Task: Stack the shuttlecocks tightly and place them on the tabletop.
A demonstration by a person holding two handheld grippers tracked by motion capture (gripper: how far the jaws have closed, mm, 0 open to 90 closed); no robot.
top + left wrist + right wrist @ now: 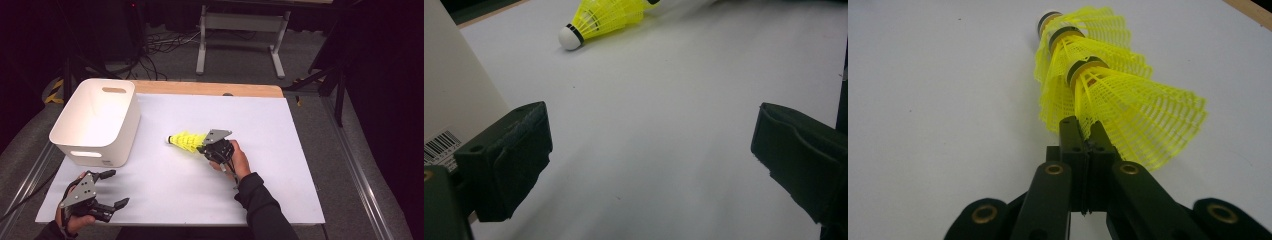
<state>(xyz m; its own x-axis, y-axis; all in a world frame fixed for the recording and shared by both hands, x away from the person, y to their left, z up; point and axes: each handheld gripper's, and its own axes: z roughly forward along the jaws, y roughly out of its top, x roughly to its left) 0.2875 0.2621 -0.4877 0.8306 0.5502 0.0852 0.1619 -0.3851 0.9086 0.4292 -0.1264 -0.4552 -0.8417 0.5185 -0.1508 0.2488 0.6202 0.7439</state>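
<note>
Nearest, at the near left corner of the counter, the left claw rests low with its jaws wide apart and nothing between them. In the left gripper view the white bin sits just beside its left jaw.

Mid-counter, the right claw is clamped together on the skirt edge of a nested stack of yellow shuttlecocks (three cork heads can be counted in the right gripper view). The stack's long axis runs from the claw toward the left, cork tips leading, the front tip at or just above the counter.

Farther left, the white bin stands open and apart from the stack. The stack points roughly toward it. The right claw holds the stack and is the nearer to it; if the bin is the target, the carry runs left and slightly far.
</note>
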